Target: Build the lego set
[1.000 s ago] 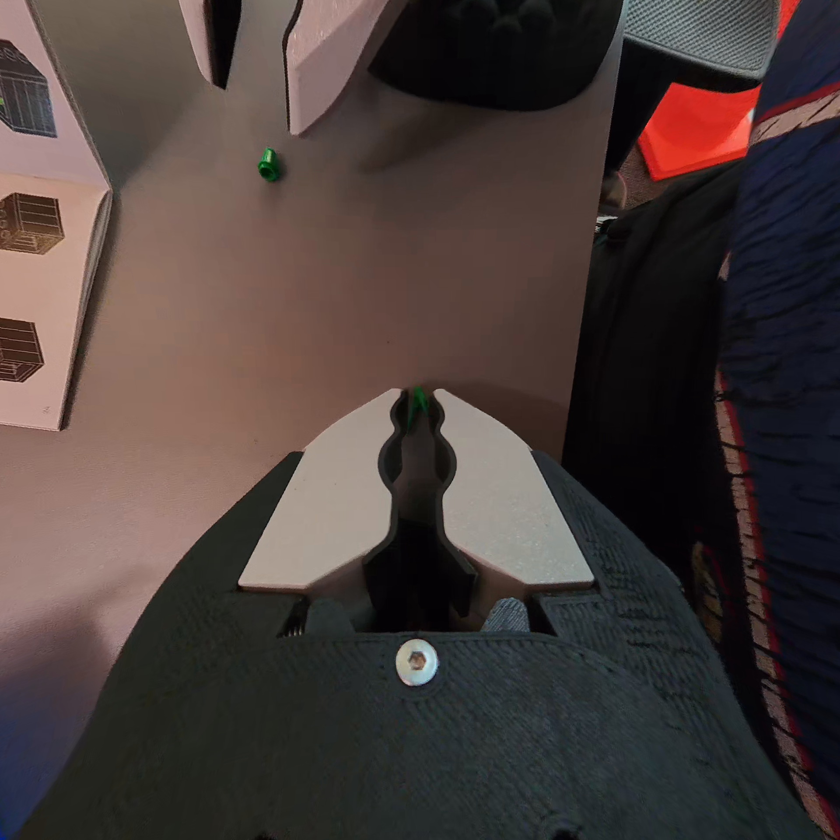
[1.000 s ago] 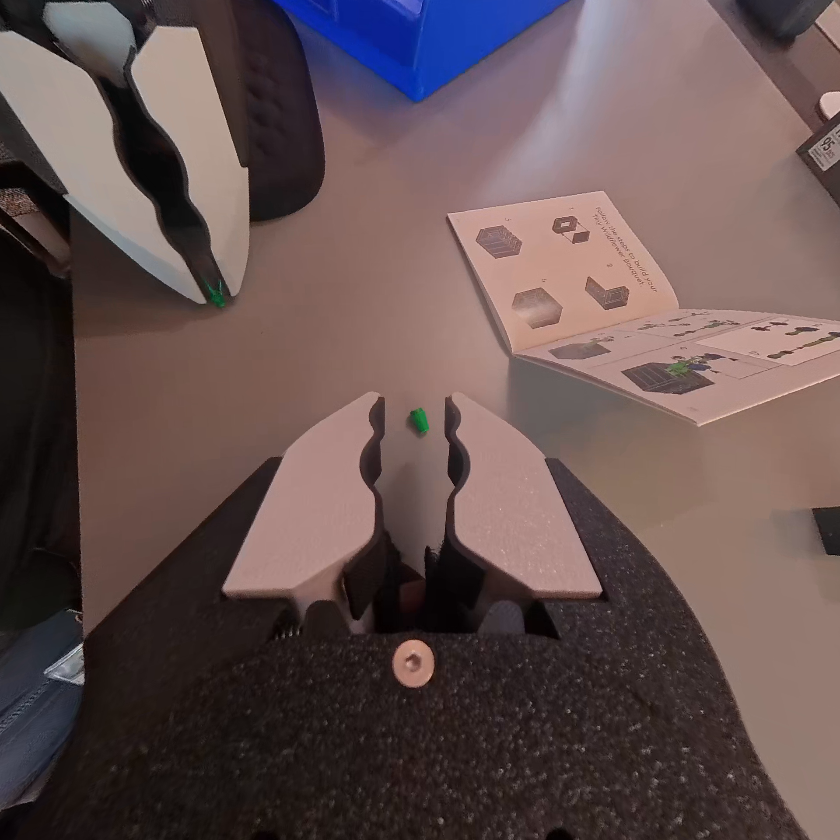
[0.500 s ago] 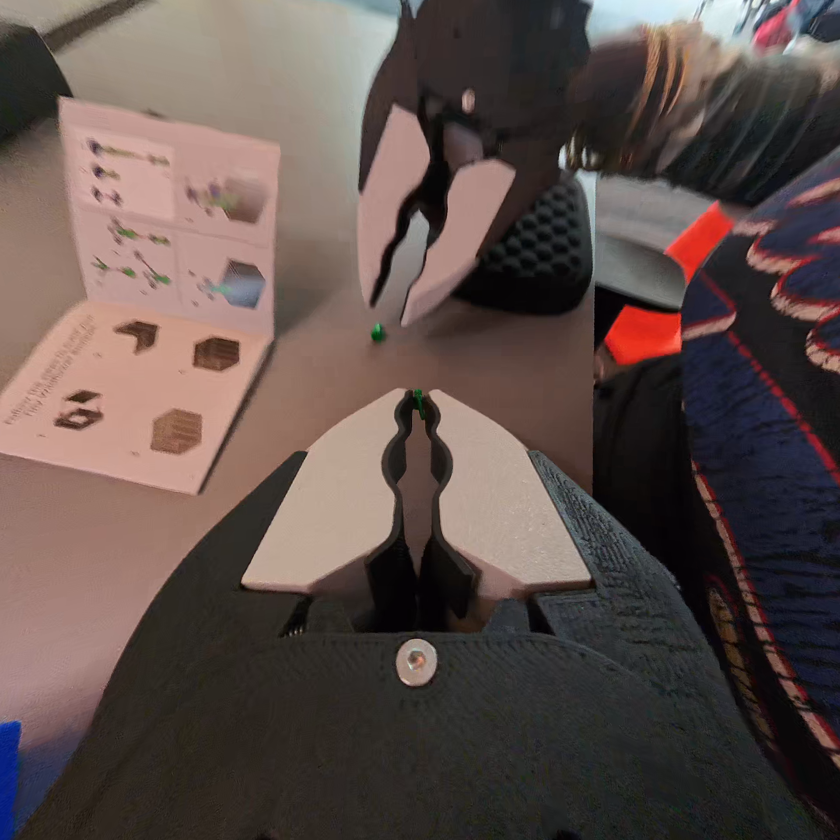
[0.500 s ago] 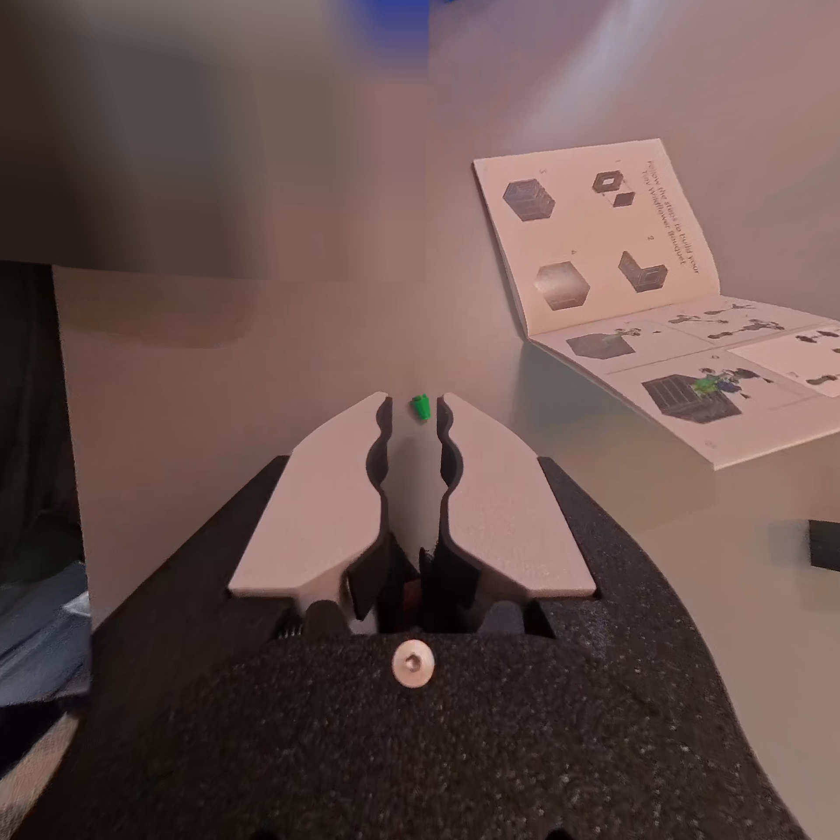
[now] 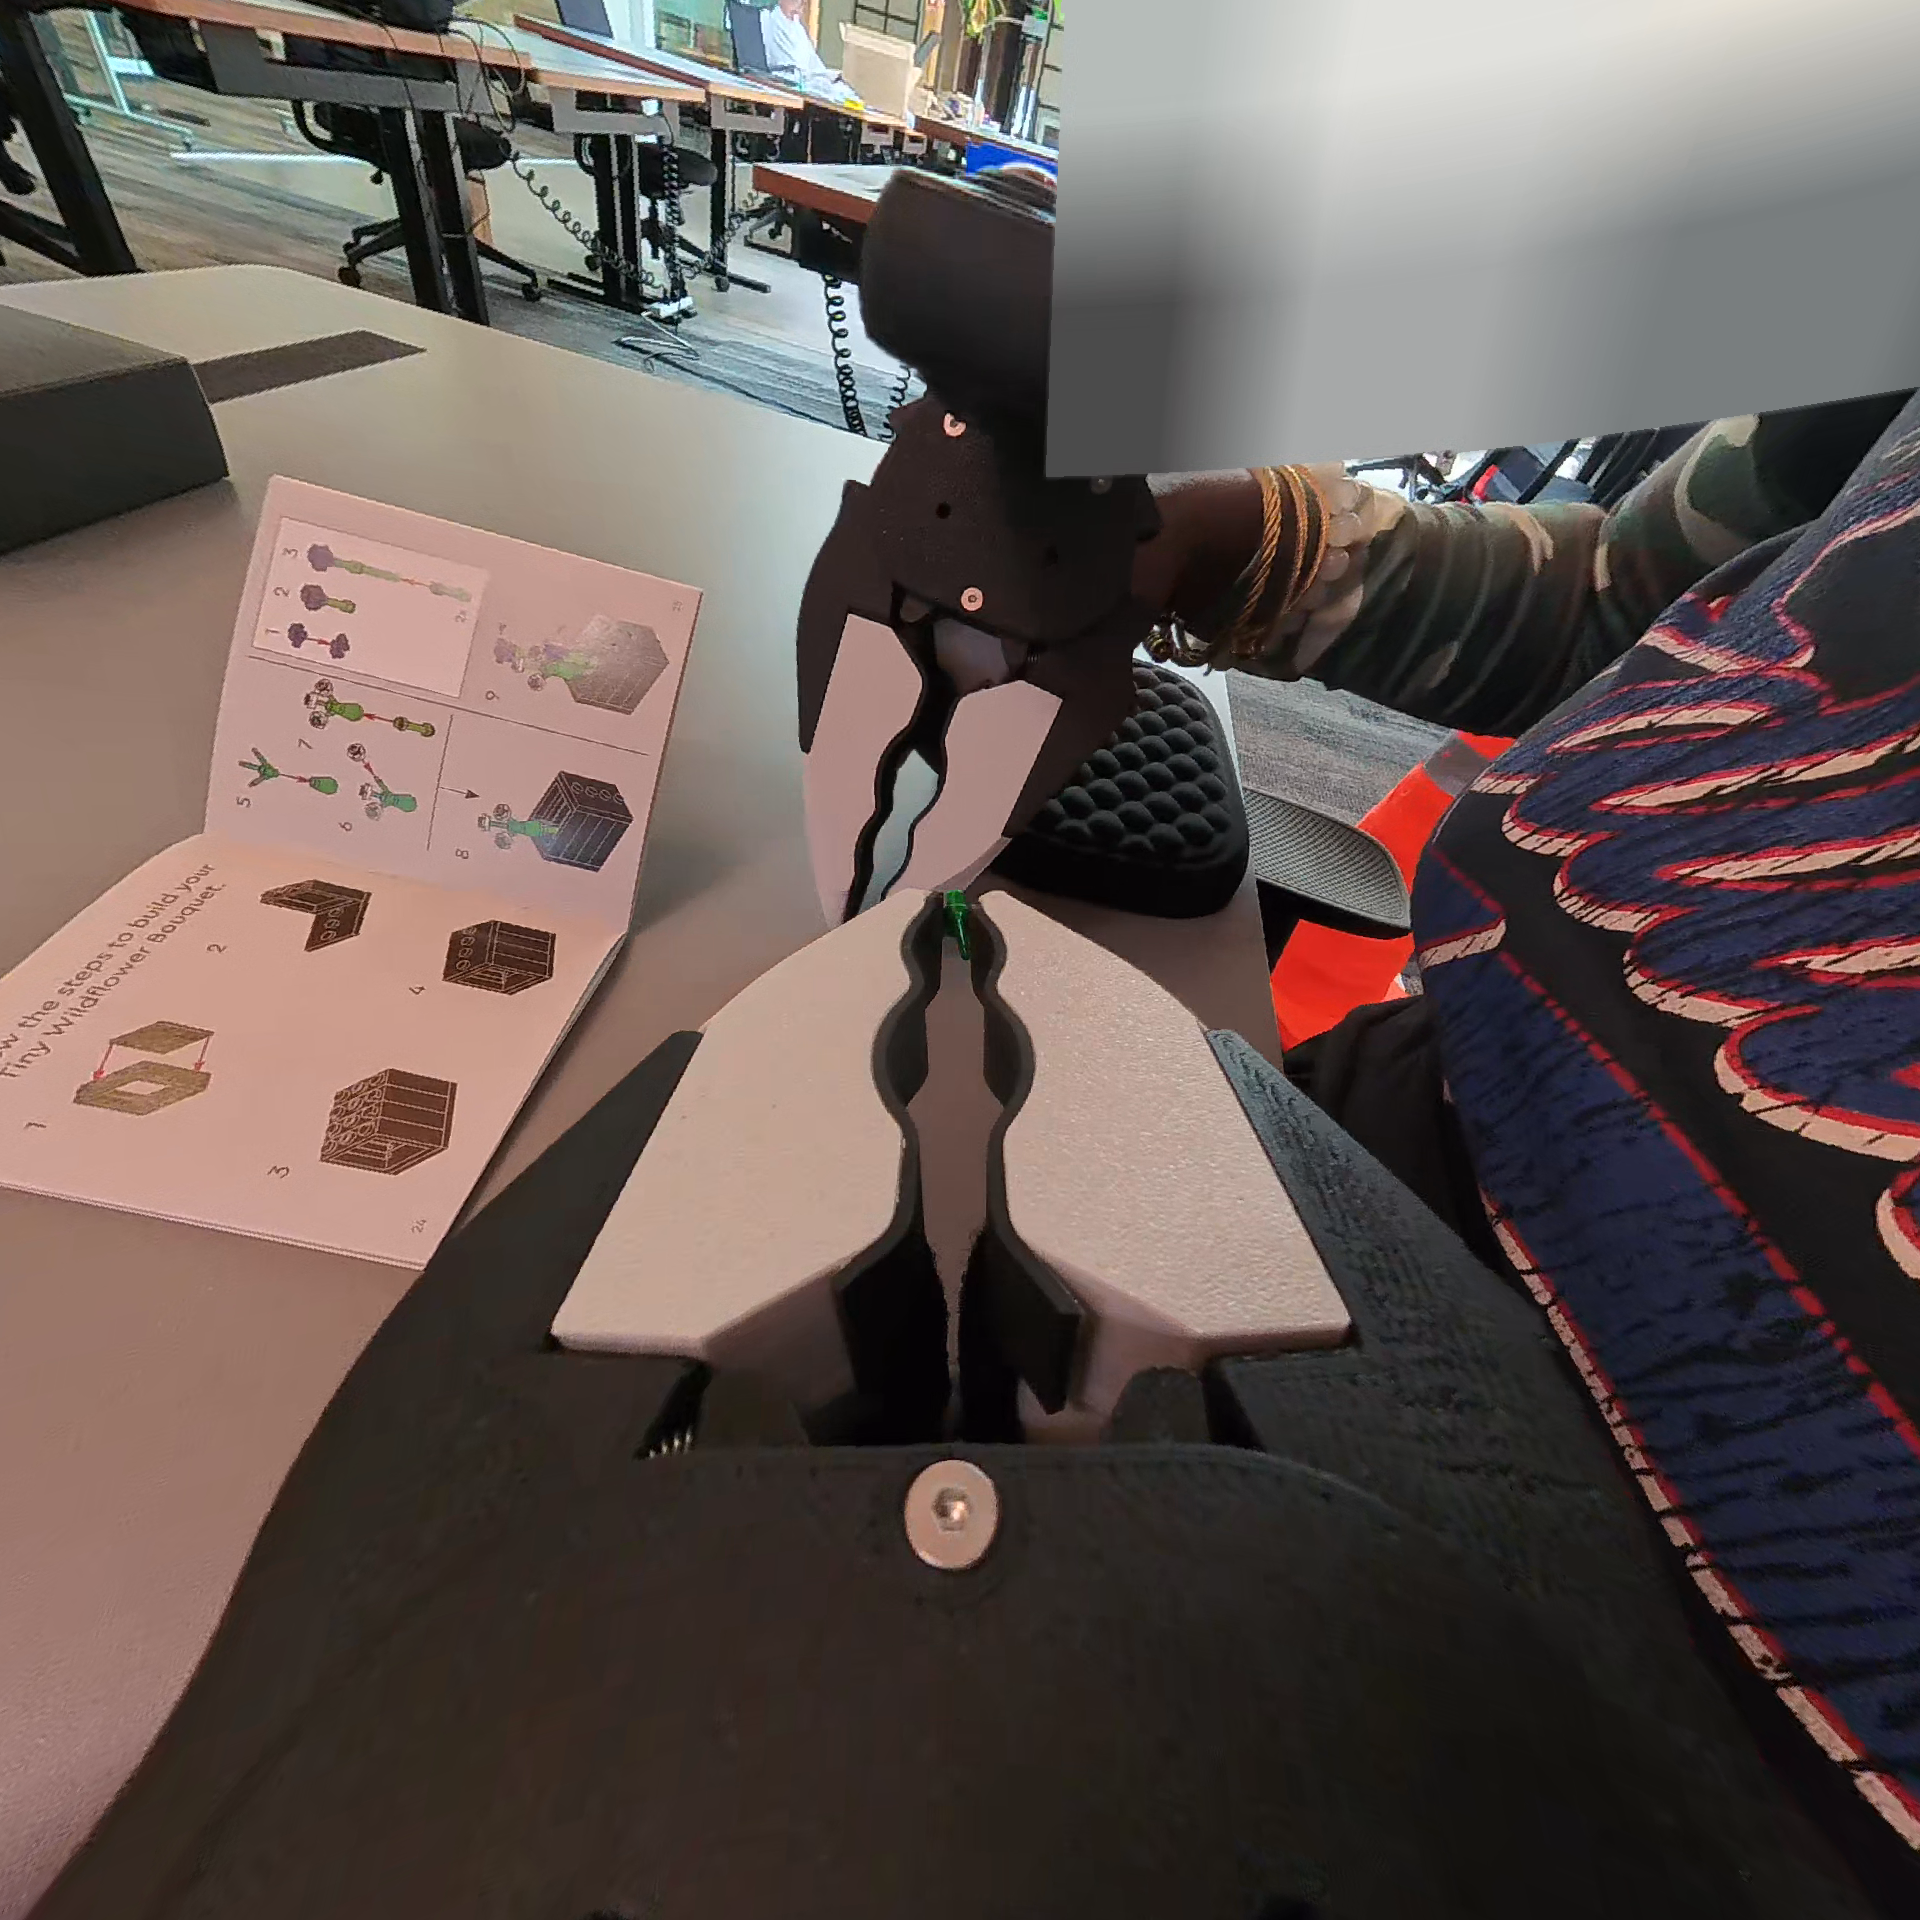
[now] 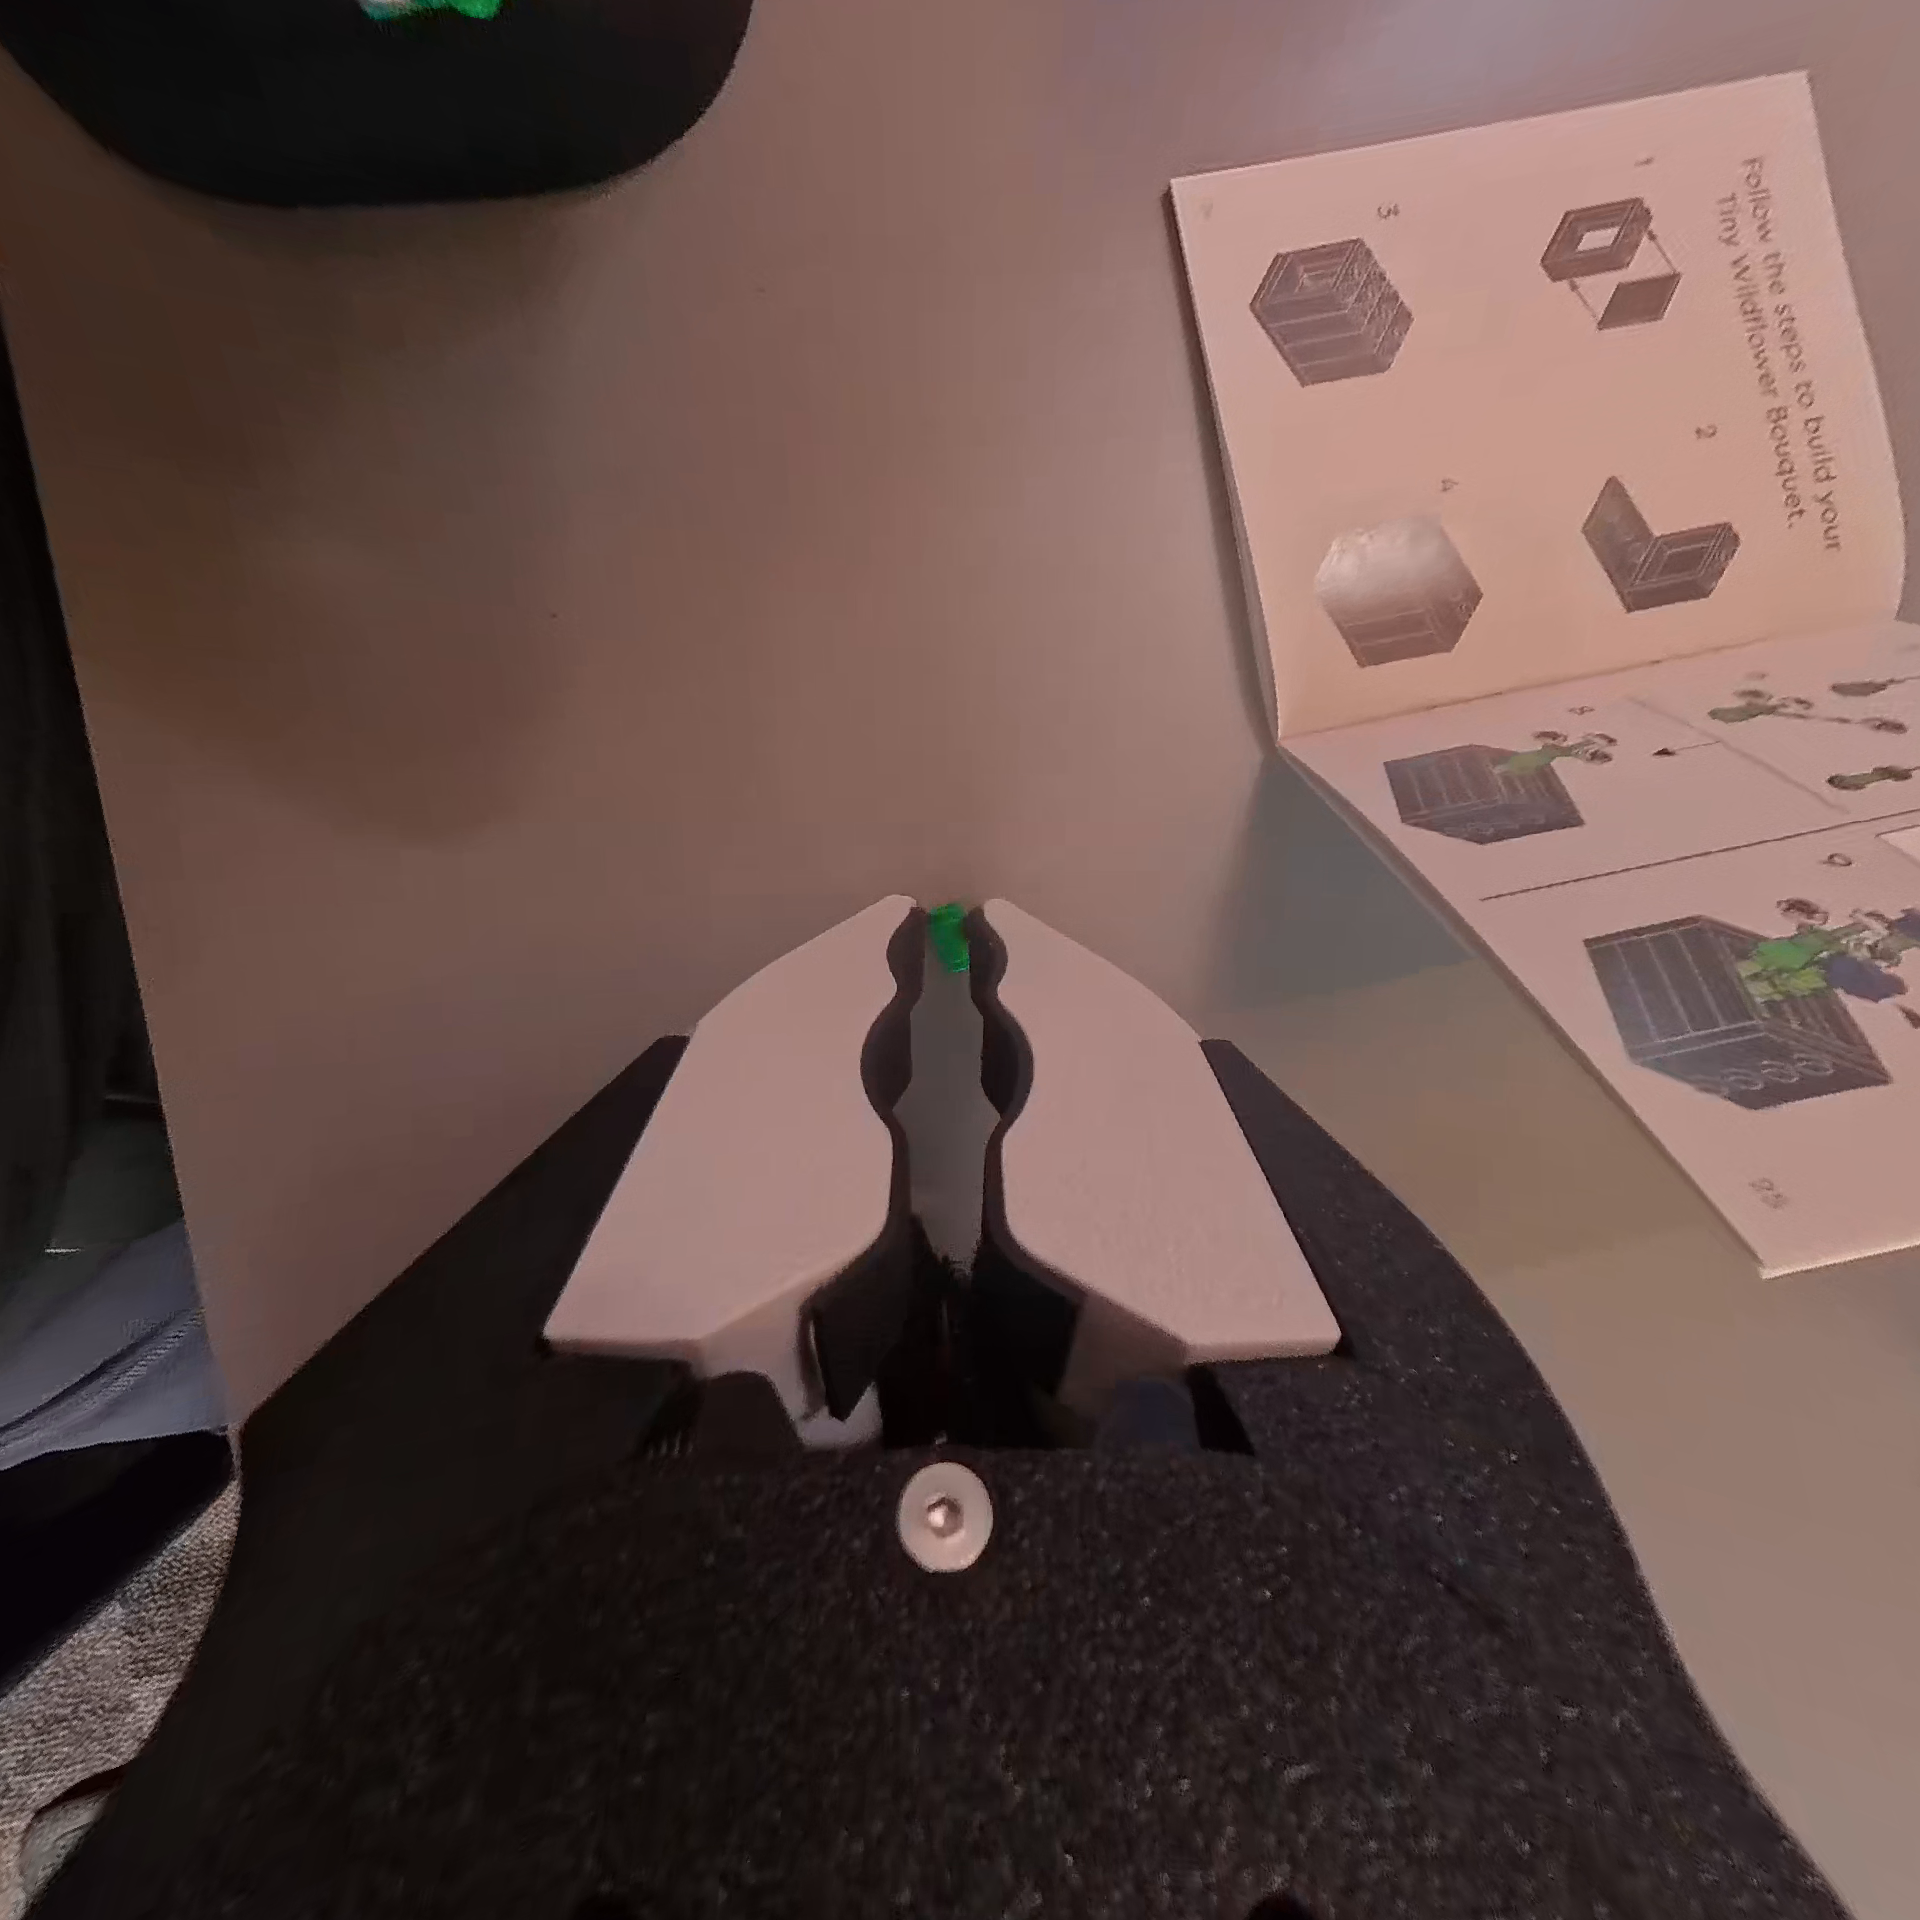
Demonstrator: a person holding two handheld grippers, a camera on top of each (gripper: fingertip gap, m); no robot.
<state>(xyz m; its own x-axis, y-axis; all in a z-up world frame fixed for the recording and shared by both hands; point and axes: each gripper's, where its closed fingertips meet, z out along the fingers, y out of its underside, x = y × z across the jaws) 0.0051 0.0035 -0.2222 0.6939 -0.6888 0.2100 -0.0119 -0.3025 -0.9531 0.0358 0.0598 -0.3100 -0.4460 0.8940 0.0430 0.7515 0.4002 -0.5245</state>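
Left wrist view, from left to right: a dark box (image 5: 94,426) is sitting at the far left edge of the grey worktop (image 5: 156,1455). Next to it, an instruction booklet (image 5: 312,935) is lying open, its far page tilting upward. At centre, the left tongs (image 5: 951,920) are clenching a small green lego piece (image 5: 954,928) at their very tips, the piece pointing forward and slightly down. Just beyond them, the right tongs (image 5: 868,909) are pointing down toward the worktop, their tips partly hidden behind the left tongs. A black dimpled pad (image 5: 1143,810) is resting behind these, near the worktop's edge. At right, a person's sleeve (image 5: 1507,592) and a patterned garment (image 5: 1683,1039) are filling the frame.

Right wrist view, from left to right: a black object (image 6: 364,94) bearing green flecks is showing at the upper left, blurred. At centre, the right tongs (image 6: 945,914) are grasping a second green lego piece (image 6: 948,938) between their tips, close above the worktop (image 6: 623,520); whether it is touching the surface cannot be told. At right, the instruction booklet (image 6: 1558,623) is lying open, well apart from the tongs.
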